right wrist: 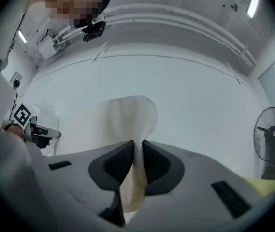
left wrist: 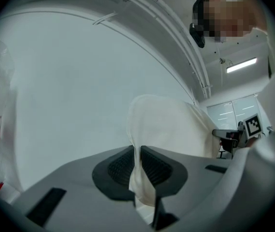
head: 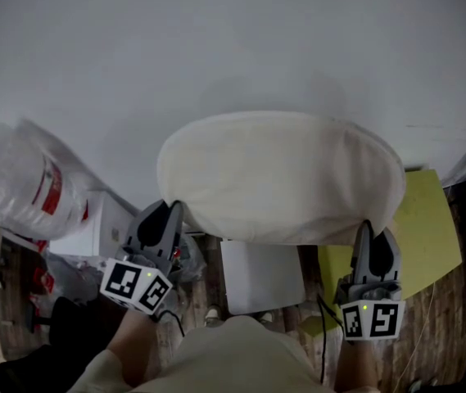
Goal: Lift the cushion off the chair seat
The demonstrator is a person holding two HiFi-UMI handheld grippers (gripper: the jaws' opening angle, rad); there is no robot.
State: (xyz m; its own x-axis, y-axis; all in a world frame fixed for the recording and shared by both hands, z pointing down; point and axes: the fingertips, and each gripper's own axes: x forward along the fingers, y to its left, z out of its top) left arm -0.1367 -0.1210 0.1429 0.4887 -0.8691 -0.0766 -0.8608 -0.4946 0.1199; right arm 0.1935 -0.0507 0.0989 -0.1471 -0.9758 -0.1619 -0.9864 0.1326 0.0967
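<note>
A pale white wall (head: 233, 47) is filling most of the head view. In front of it the cream cushion (head: 282, 174) is hanging in the air, spread wide between the two grippers and pinched at its near edge. It is resting on nothing that can be seen. Its right end is overlapping a flat yellow-green surface (head: 429, 228) that is lying lower down over the wooden floor (head: 454, 326). Whether that surface is the chair seat cannot be told.

At the left a crumpled clear plastic bag (head: 28, 182) with red print is sitting beside a white box (head: 97, 228). A white panel (head: 261, 275) is lying under the cushion's middle, near the person's body. A dark standing fan (right wrist: 271, 132) is showing at the far right in the right gripper view.

The left gripper (head: 169, 211) is gripping the cushion's near left corner. Its own view is showing the jaws narrow, with a fold of cream fabric squeezed between the ribbed pads. The right gripper (head: 370, 232) is doing the same at the near right corner, jaws nearly together and clamping a fold of the fabric.
</note>
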